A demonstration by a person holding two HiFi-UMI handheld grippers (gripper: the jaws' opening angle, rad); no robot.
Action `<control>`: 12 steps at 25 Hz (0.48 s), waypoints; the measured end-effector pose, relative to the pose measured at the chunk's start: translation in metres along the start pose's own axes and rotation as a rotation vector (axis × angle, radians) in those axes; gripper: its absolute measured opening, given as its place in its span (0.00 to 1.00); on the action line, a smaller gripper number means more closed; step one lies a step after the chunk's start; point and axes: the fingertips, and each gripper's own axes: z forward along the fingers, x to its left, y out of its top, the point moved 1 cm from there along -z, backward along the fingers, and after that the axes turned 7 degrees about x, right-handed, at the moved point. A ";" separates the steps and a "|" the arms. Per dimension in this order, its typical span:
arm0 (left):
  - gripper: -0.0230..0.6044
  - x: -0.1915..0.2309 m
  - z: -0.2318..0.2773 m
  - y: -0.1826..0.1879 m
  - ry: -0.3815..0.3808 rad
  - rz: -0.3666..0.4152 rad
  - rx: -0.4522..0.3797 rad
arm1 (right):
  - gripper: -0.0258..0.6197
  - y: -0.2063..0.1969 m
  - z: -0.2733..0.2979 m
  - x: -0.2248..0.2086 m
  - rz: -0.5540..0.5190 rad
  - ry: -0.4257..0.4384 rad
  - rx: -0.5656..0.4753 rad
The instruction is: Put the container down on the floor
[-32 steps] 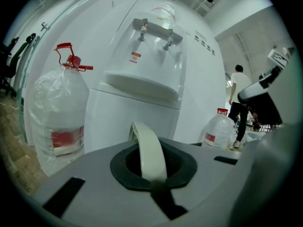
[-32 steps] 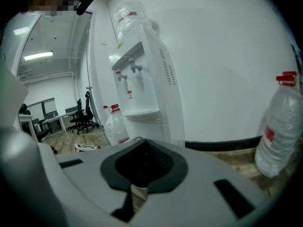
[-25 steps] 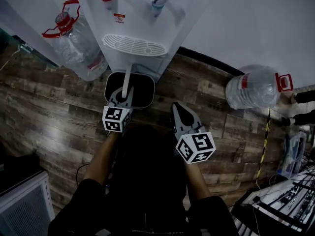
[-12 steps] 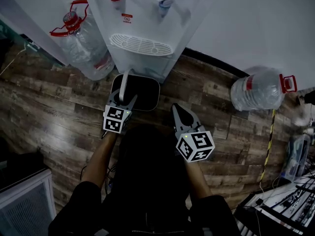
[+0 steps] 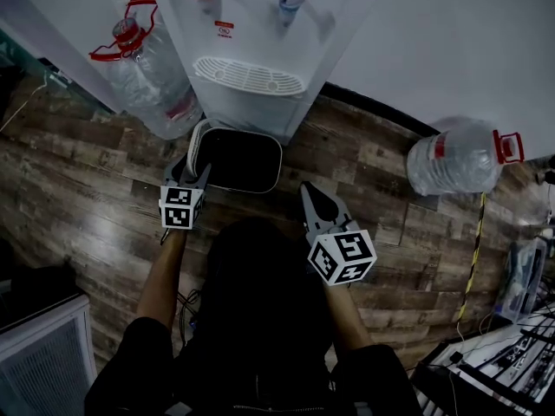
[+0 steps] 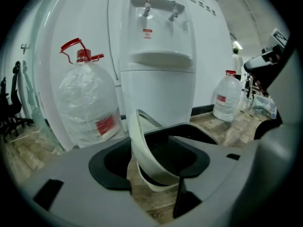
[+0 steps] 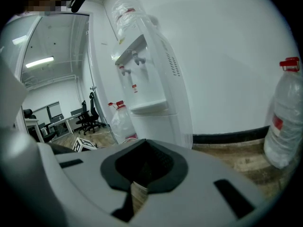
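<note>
The container (image 5: 243,161) rests on the floor (image 5: 87,198) at 12 o'clock (done, I judge); my left gripper (image 5: 191,170) has just opened, handle (image 6: 140,145) loose between its jaws, only withdrawal left.

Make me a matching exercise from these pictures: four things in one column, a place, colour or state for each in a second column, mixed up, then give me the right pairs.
Things:
1. container
2. left gripper
3. right gripper
4. right-hand bottle's handle

Place, colour or state:
A. red
B. jaws apart
C. on the floor in front of the water dispenser
D. jaws together, nothing between them

Pairs: 1-C, 2-B, 3-D, 4-A.

The left gripper's jaws have just been opening. The container's white handle shows in the gap between them, not pressed.
</note>
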 end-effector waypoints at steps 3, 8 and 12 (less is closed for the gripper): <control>0.42 0.013 0.004 -0.021 0.003 -0.076 0.013 | 0.06 0.002 0.003 0.000 -0.010 0.005 -0.001; 0.42 0.026 0.001 -0.053 0.021 -0.213 0.040 | 0.06 -0.002 0.007 0.003 -0.018 0.013 0.011; 0.42 0.018 -0.005 -0.063 0.005 -0.214 0.055 | 0.06 -0.005 0.010 0.004 -0.042 0.001 0.018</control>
